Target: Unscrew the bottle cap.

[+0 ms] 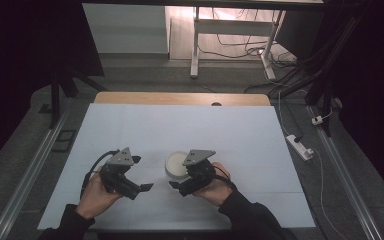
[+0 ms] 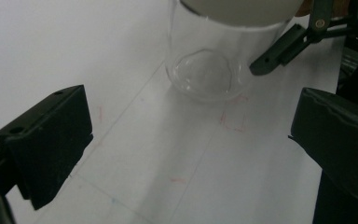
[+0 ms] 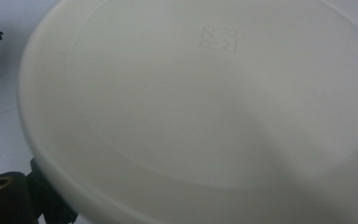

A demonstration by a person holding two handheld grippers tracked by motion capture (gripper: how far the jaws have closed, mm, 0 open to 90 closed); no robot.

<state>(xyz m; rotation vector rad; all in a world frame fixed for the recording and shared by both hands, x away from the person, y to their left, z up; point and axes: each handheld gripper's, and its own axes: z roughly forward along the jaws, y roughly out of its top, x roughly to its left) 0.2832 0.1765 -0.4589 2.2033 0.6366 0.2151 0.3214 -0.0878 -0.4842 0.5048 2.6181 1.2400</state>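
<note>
A clear glass jar [image 1: 176, 171] with a white lid [image 1: 176, 161] stands on the white sheet near the table's front. My right gripper [image 1: 182, 180] reaches around it from the right. One of its fingers [image 2: 275, 53] lies against the jar's [image 2: 200, 70] side, and the far finger is hidden. The right gripper view has the lid [image 3: 200, 102] close above a black finger [image 3: 4, 196] at the lower left. My left gripper [image 1: 142, 173] stands left of the jar, a short gap away. It [image 2: 191, 140] is open, with bare sheet between its jaws.
The white sheet [image 1: 180, 125] covers most of the wooden table [image 1: 180, 98] and carries faint red pen marks [image 2: 233, 119]. A power strip [image 1: 300, 146] and cables lie on the floor to the right. A desk frame [image 1: 230, 30] stands beyond the table.
</note>
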